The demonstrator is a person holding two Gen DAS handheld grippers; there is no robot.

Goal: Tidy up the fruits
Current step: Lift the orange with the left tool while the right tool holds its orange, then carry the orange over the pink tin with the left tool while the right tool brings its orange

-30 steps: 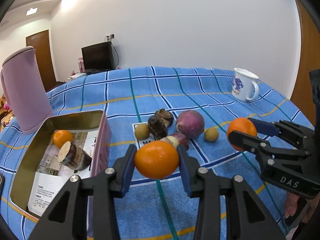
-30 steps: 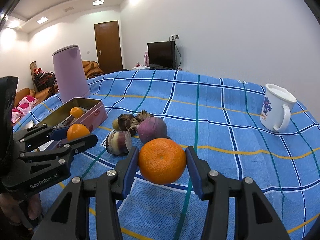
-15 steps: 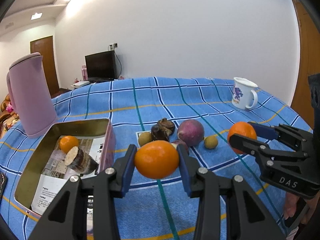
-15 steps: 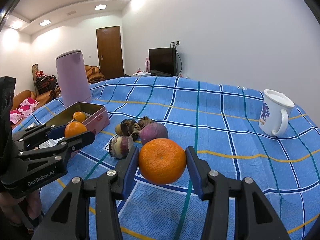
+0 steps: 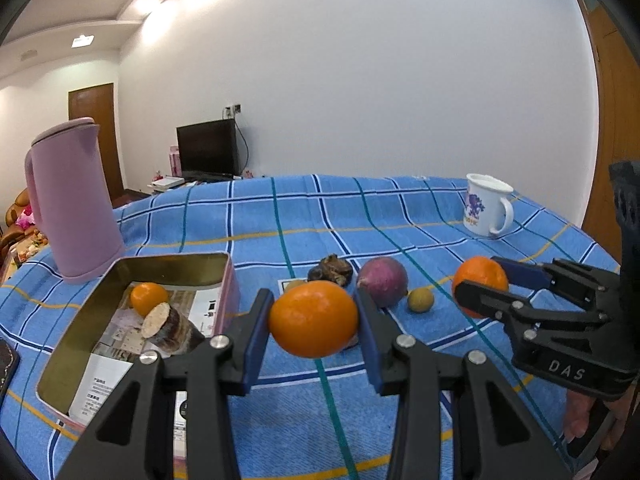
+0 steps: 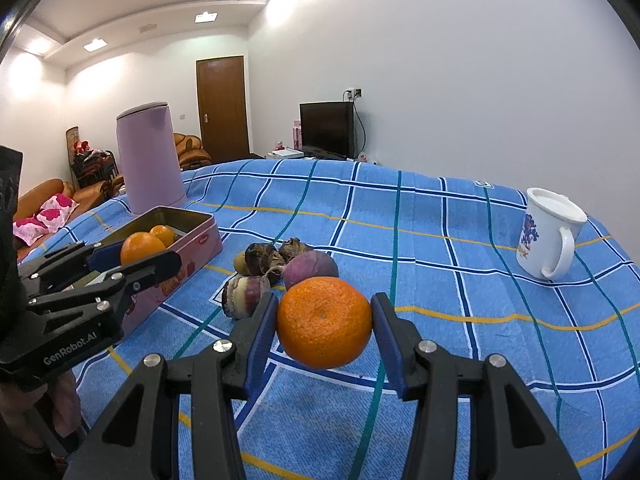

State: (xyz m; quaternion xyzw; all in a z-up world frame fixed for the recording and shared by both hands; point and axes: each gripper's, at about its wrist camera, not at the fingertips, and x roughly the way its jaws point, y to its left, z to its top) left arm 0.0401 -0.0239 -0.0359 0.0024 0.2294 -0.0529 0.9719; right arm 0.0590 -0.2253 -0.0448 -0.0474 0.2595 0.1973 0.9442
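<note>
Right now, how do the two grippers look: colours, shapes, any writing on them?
Both are black plastic frames with triangular cut-outs, silver screw heads and flat blue pads on the fingers. The left gripper carries white lettering "GenRobot.AI" on its side, the right gripper "DAS". No cables show. A bare hand holds the right one; no sleeve is visible.

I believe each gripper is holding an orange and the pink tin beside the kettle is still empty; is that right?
Not quite: the pink tin is not empty. The left wrist view shows a small orange and a cut brown root piece lying in it. The rest holds: the left gripper and right gripper each hold an orange, and the tin stands beside the kettle.
</note>
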